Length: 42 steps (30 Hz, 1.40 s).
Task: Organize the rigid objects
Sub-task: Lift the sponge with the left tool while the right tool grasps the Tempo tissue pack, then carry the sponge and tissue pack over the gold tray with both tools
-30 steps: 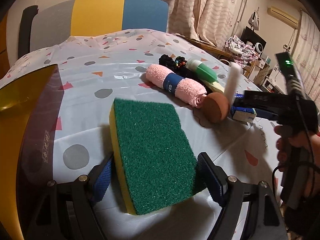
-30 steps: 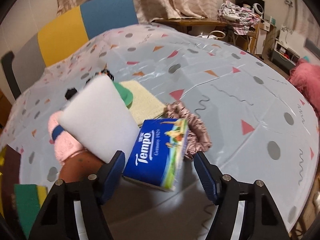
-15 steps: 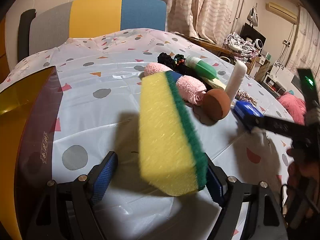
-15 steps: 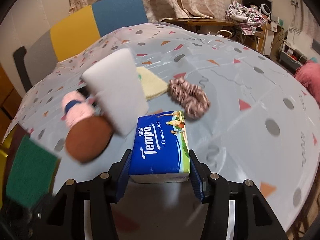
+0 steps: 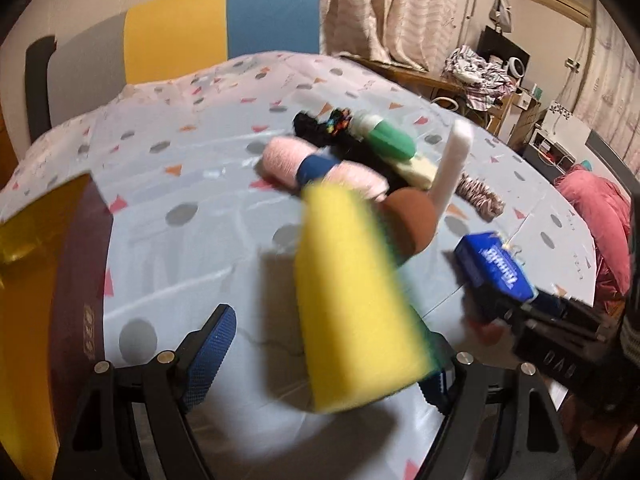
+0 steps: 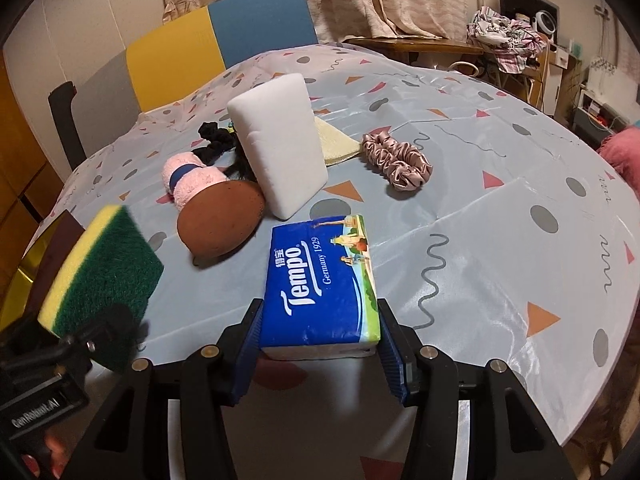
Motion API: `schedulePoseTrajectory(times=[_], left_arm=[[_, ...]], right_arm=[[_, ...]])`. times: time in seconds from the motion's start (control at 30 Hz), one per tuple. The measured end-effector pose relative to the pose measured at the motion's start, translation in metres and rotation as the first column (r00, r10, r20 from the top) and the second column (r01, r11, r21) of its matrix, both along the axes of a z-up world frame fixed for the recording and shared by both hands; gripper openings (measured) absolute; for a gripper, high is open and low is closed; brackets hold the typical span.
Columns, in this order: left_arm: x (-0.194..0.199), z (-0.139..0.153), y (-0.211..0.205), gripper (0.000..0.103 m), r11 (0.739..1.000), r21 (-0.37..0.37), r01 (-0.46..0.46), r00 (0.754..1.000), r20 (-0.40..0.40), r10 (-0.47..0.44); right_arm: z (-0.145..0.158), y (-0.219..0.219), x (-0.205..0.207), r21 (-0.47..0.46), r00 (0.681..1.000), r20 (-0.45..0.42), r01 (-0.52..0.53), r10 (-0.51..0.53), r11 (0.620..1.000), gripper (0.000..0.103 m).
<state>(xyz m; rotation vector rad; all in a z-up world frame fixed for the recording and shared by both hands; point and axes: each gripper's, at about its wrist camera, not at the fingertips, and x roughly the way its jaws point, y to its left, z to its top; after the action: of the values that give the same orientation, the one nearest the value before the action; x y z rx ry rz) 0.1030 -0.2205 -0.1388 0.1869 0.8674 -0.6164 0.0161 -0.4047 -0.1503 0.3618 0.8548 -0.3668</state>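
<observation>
A yellow sponge with a green scouring side (image 5: 352, 304) stands tilted and blurred between the fingers of my left gripper (image 5: 324, 352). It leans on the right finger, and the left pad (image 5: 212, 340) stands well apart from it, so the gripper is open. In the right wrist view the same sponge (image 6: 100, 268) shows at the left edge. My right gripper (image 6: 320, 320) is shut on a blue Tempo tissue pack (image 6: 320, 276), with a pad pressed on each long side. The pack (image 5: 492, 264) and this gripper also show at the right of the left wrist view.
On the patterned tablecloth (image 6: 500, 240) lies a pile: a white foam block (image 6: 280, 148), a brown round object (image 6: 220, 220), a pink rolled towel (image 6: 192, 180), black scrunchies (image 6: 218, 136), a yellow cloth (image 6: 334, 142), a satin scrunchie (image 6: 396, 160) and a green bottle (image 5: 384, 140). An amber tray (image 5: 36, 240) sits left.
The sponge went from lying flat, green side up, to standing tilted against the left gripper's right finger. The right gripper closed on the tissue pack and drew it away from the pile.
</observation>
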Motion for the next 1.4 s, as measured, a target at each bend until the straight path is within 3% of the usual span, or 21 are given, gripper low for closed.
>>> schedulePoseTrajectory(times=[0.07,0.1,0.13,0.17,0.2,0.27,0.6,0.77,1.0,1.4], left_arm=[[0.001,0.005,-0.006,0.082,1.0,0.016,0.007,1.0,0.027,-0.007],[0.001,0.006,-0.007,0.067,1.0,0.018,0.005,0.999,0.032,-0.005],[0.004,0.006,-0.005,0.039,1.0,0.011,0.003,1.0,0.021,-0.003],[0.007,0.005,-0.004,0.028,1.0,0.004,0.002,1.0,-0.009,-0.002],[0.012,0.002,0.0,0.028,1.0,-0.018,0.001,0.998,-0.06,-0.002],[0.014,0.003,0.008,0.028,0.998,-0.061,-0.004,0.996,-0.085,-0.001],[0.004,0.029,0.056,0.028,0.971,-0.232,-0.058,0.989,-0.147,0.024],[0.002,0.051,0.09,0.028,0.959,-0.27,-0.083,0.99,-0.136,0.047],[0.026,0.064,0.161,0.028,0.941,-0.259,-0.22,0.971,-0.15,0.186],[0.108,0.035,0.281,0.028,0.879,-0.12,-0.462,0.876,-0.215,0.431]], right_arm=[[0.0,0.0,0.0,-0.004,1.0,0.0,-0.002,0.002,1.0,0.054],[0.0,0.001,0.0,-0.008,1.0,0.0,-0.003,0.003,1.0,0.054],[0.0,0.001,-0.001,-0.01,1.0,-0.001,-0.004,0.004,1.0,0.054],[0.0,0.002,-0.001,-0.01,1.0,0.0,-0.004,0.004,1.0,0.054],[0.0,0.002,-0.001,-0.01,1.0,0.0,-0.005,0.005,1.0,0.054],[0.0,0.001,0.0,-0.011,1.0,-0.001,-0.005,0.005,1.0,0.054],[0.006,0.014,-0.004,0.049,0.999,0.008,-0.036,0.036,0.998,0.053],[0.017,0.037,-0.004,0.052,0.995,0.022,-0.094,0.093,0.994,0.053],[0.039,0.076,0.007,0.047,0.981,0.055,-0.191,0.188,0.98,0.053],[0.079,0.165,0.046,0.047,0.91,0.116,-0.406,0.399,0.913,0.053]])
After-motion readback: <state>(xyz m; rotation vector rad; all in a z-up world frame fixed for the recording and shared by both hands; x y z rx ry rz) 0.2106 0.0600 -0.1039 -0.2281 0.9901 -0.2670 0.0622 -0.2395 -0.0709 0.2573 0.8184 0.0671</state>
